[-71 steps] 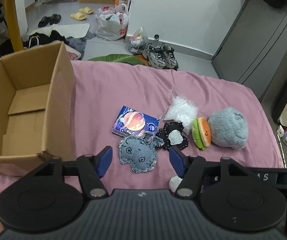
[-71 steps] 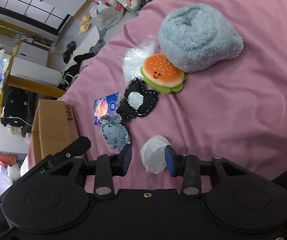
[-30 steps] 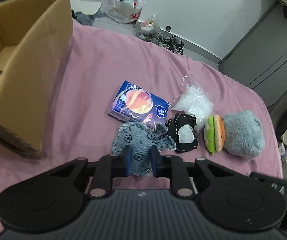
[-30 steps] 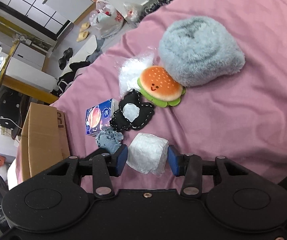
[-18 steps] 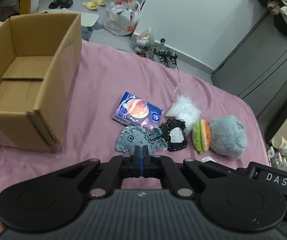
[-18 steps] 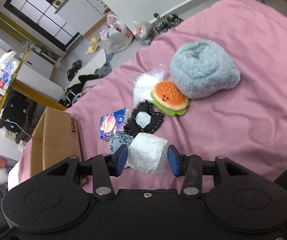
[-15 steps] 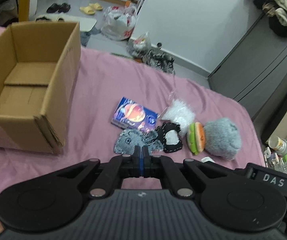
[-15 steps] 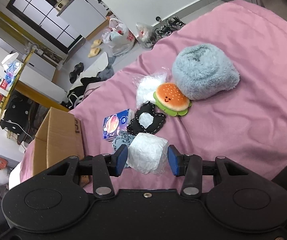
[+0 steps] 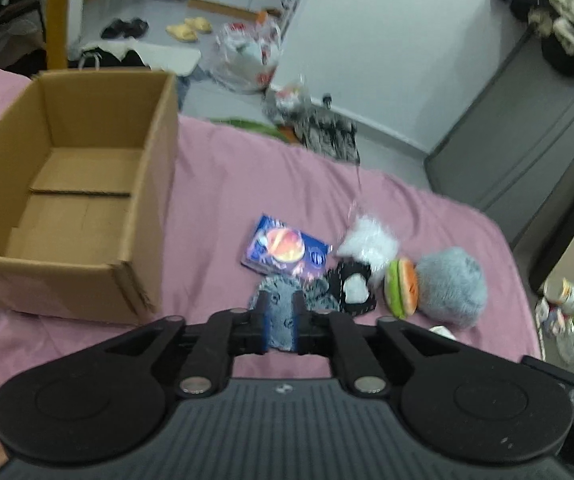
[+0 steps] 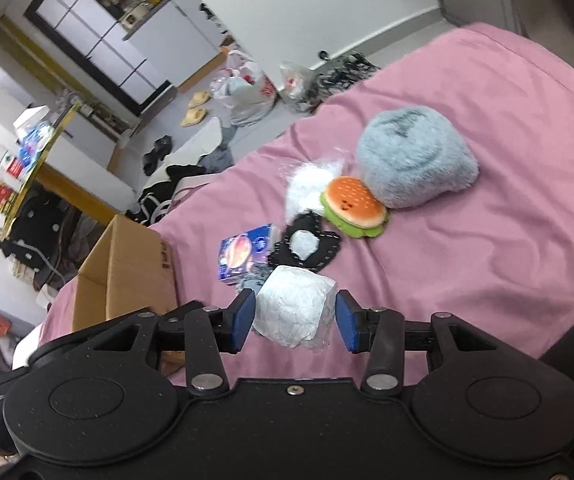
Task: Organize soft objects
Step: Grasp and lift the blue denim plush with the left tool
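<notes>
My left gripper (image 9: 281, 328) hovers above the pink bed. Its jaws are opening, and a narrow gap shows between them. Through that gap I see the grey denim soft toy (image 9: 279, 308), which lies on the sheet, not gripped. My right gripper (image 10: 294, 318) is shut on a white crinkly bundle (image 10: 291, 308), held clear of the bed. Lying together on the sheet are a blue packet (image 9: 287, 248), a black-and-white pouch (image 9: 353, 292), a burger plush (image 10: 353, 204), a grey fluffy plush (image 10: 411, 156) and a white fluffy bag (image 10: 311, 184). An open cardboard box (image 9: 159, 160) stands to the left.
The pink bed (image 10: 507, 220) ends at the far side, where plastic bags (image 9: 247, 60), shoes (image 9: 327, 132) and slippers (image 9: 189, 28) lie on the floor. Grey cabinets (image 9: 527, 140) stand to the right. Bottles (image 9: 567, 292) sit beside the bed's right edge.
The left jaws closed at the denim toy, came up without it, and have now parted slightly. The right gripper closed on the white bundle and lifted it off the bed.
</notes>
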`<state>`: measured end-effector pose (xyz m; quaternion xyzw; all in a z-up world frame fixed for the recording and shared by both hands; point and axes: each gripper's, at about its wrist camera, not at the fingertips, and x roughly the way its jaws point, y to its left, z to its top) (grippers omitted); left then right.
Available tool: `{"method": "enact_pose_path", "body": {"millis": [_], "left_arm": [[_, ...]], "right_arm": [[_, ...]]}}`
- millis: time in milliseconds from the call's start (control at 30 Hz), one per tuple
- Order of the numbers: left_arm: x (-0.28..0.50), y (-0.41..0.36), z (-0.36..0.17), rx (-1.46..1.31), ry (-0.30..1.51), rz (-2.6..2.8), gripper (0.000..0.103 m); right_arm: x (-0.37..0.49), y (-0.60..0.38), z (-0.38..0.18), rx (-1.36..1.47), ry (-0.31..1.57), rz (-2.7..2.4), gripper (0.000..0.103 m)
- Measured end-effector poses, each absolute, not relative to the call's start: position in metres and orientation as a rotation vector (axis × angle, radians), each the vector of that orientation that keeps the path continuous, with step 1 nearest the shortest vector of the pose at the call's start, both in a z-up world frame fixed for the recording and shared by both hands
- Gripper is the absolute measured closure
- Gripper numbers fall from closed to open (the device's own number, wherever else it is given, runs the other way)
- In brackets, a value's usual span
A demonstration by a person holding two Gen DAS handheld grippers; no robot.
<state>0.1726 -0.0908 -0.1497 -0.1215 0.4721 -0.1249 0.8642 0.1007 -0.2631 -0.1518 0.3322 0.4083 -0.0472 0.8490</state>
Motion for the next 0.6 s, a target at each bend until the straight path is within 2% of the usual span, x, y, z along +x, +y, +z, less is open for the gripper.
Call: {"method": "enact_pose_path", "body": {"millis": [67, 133, 600], "left_arm": [[0.180, -0.093, -0.160, -0.272, 1.037, -0.265, 0.048], [0.183, -0.090, -0.168, -0.322, 1.053, -0.237, 0.039], [0.206, -0.100, -0.202, -0.406, 1.088, -0.190, 0.037]], "right_arm": [[0.103, -0.266, -0.153, 0.710, 0.855, -0.102, 0.059], [0.104, -0.266, -0.155, 0.712, 0.858, -0.106, 0.059], [0.112, -0.273, -0.169, 0.731, 0.875, -0.163, 0.059]]}}
